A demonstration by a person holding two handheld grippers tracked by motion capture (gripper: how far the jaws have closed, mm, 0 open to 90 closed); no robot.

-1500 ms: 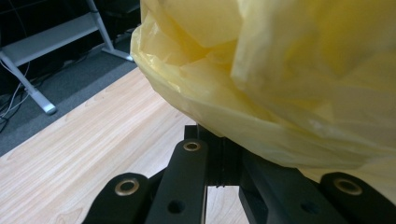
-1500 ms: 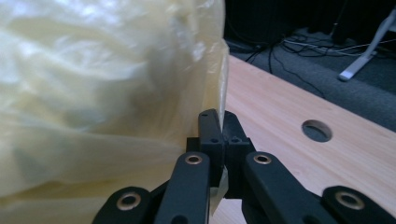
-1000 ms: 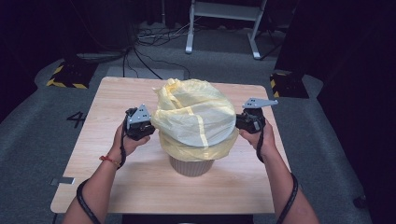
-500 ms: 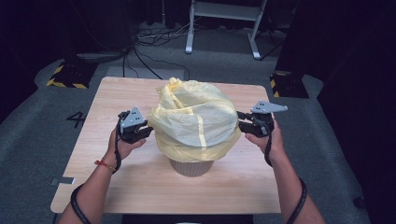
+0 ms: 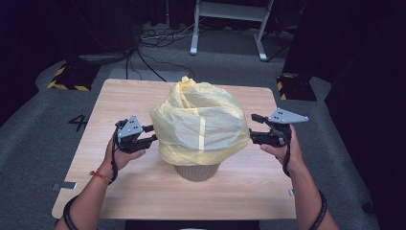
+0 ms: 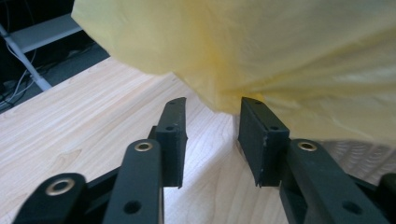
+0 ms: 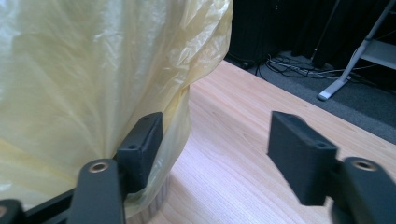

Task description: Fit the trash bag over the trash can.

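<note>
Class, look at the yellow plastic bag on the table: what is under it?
Below the yellow plastic bag the lower part of a round ribbed bin shows, standing on the wooden table. The bin's rim and inside are covered by the bag, so any contents cannot be seen.

On the table [image 5: 143, 201], the bag-draped bin [image 5: 197, 171] stands between left tongs [image 5: 149, 135] and right tongs [image 5: 252, 128].

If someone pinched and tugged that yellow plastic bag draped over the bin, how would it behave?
The yellow bag looks thin and crinkled, so it would probably fold and stretch rather than hold shape. It balloons loosely above the bin, so it seems very light. The film looks smooth and glossy in the right gripper view, so it may slip from the pads unless gripped firmly.
</note>
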